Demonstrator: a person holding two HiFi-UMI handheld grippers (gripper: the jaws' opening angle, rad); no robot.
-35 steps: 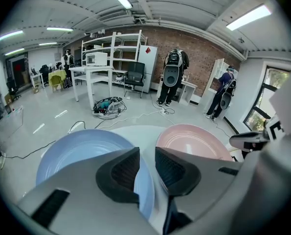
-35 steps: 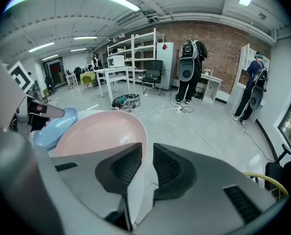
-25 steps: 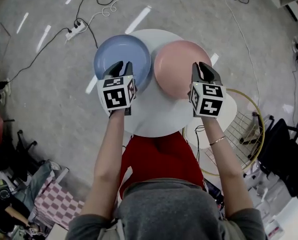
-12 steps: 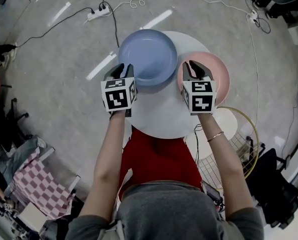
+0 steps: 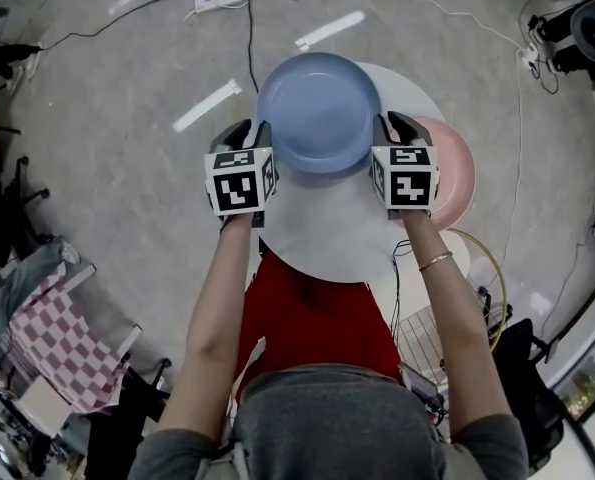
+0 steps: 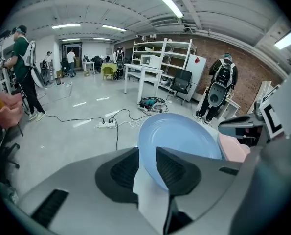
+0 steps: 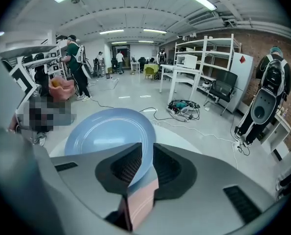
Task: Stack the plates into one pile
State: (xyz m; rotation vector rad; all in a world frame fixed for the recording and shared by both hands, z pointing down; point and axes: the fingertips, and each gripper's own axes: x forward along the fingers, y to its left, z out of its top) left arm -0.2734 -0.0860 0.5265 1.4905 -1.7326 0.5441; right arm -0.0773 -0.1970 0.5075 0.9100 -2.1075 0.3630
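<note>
Head view: blue plate (image 5: 319,111) lies on the worktop (image 5: 327,238), pink plate (image 5: 455,173) just beside. Left gripper (image 5: 249,130) and right gripper (image 5: 397,126) straddle its opposite rims, jaws apart (the left's have just been opening). Probably stiff, light, slick: pinch the rim.

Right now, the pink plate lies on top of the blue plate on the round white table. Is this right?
No. The pink plate lies beside the blue plate, at its right, not on top of it, on the round white table. The head view shows this.
</note>
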